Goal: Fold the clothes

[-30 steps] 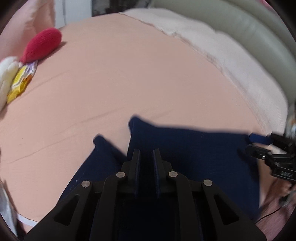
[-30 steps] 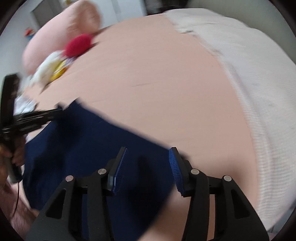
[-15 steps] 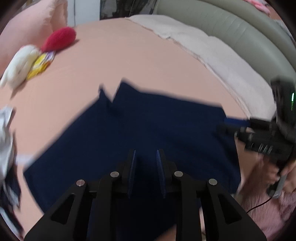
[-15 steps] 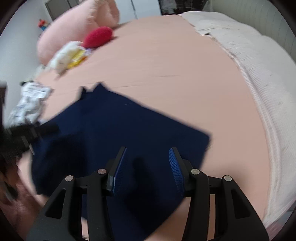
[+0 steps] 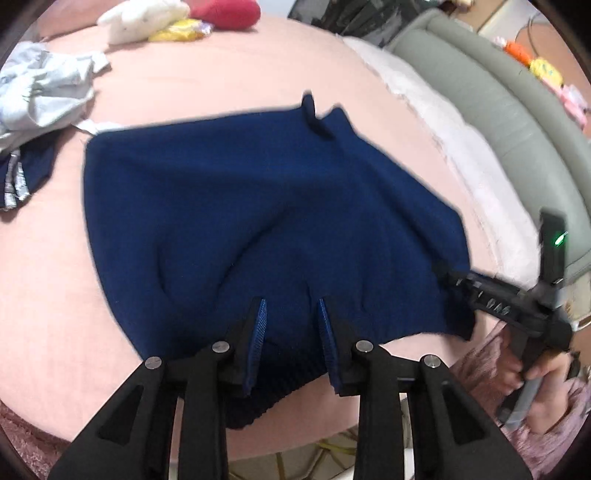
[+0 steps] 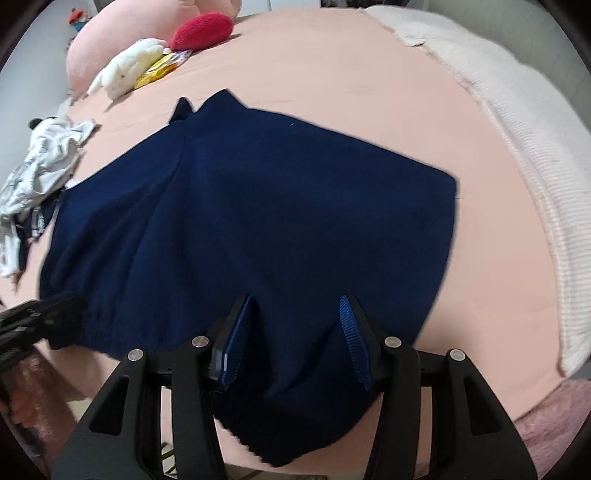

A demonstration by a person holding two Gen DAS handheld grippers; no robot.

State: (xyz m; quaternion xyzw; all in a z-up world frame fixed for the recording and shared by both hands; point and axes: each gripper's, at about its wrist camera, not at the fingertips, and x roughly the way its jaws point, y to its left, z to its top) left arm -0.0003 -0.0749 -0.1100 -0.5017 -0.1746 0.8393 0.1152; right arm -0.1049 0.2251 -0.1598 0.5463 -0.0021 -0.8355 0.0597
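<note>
Left wrist view: the navy garment (image 5: 258, 206) lies spread on the pink bed (image 5: 229, 70). Left gripper (image 5: 290, 314) is opening, hem between its unpressed pads. At 6 o'clock in the right wrist view, right gripper (image 6: 295, 314) gapes over fabric.

Matt navy knit garment (image 5: 258, 206)

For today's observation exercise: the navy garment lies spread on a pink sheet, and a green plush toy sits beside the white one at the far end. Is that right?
Not quite: the plush toy beside the white one is red, not green, as the right wrist view shows. The navy garment does lie spread on the pink sheet.
</note>
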